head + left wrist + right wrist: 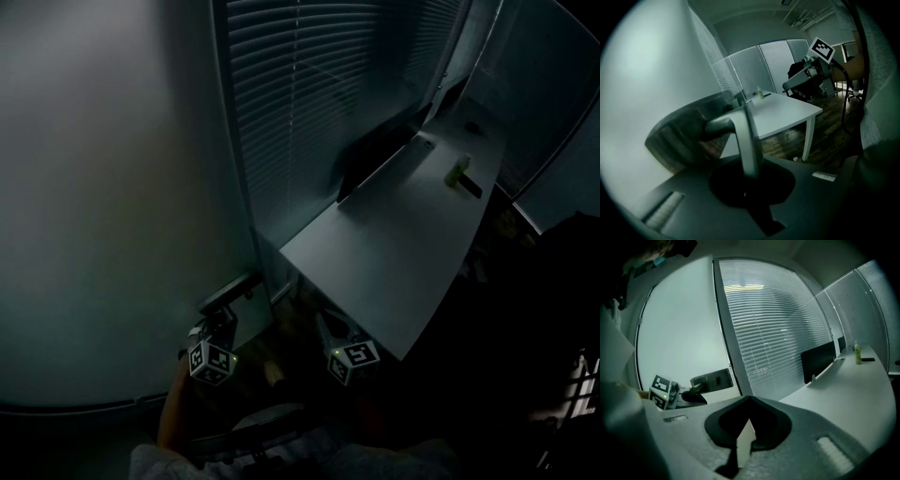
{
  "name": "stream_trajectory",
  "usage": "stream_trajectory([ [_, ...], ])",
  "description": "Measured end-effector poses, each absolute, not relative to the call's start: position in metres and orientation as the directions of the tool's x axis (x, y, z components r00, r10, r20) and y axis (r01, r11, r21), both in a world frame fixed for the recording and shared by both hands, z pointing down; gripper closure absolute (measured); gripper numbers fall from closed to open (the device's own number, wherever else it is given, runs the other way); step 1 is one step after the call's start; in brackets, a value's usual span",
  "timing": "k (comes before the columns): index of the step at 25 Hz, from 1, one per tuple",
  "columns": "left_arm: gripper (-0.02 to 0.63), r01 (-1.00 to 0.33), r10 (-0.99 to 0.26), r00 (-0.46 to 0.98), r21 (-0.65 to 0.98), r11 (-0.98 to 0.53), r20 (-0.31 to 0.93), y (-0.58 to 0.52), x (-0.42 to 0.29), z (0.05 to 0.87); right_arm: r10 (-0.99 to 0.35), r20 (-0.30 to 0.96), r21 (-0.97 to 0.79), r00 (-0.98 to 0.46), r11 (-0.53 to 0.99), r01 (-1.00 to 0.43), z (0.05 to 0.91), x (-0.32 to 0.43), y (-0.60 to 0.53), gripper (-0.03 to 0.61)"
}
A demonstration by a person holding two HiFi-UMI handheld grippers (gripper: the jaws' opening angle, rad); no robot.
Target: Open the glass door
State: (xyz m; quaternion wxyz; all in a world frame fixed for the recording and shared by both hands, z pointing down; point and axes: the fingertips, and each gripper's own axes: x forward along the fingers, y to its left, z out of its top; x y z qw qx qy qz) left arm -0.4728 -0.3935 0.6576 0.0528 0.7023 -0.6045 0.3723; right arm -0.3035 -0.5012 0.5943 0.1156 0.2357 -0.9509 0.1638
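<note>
The frosted glass door [112,187] fills the left of the dim room, and its grey metal lever handle [743,140] sits on a dark plate at the door's right edge, which is the landmark for everything here. The left gripper [221,323] comes up to that handle from just below, pointing downward. Its fingers are clamped on the lever's free end, probably so that the lever can be pressed down and the latch released. The right gripper [744,439] hangs to the right of the handle and apart from it. Its fingers stand only a narrow gap apart and hold nothing, so it seems to be kept out of the door's way, not helping. Further right of the handle and beyond it run the slatted window blinds [309,112] and the white tabletop [403,244]. The door looks closed against its frame, so I judge that the opening has not yet begun. The next move probably needs a firm turn of the lever before any pull.
</note>
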Motion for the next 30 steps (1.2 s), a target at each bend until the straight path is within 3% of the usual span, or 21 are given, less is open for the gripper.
stream_trajectory([
  [30, 0.614, -0.839, -0.801, 0.072, -0.398, -0.371, 0.594, -0.333, -0.367, 0.663, -0.484, 0.275, -0.247, -0.831, 0.799, -0.547, 0.596, -0.192, -0.407, 0.575],
])
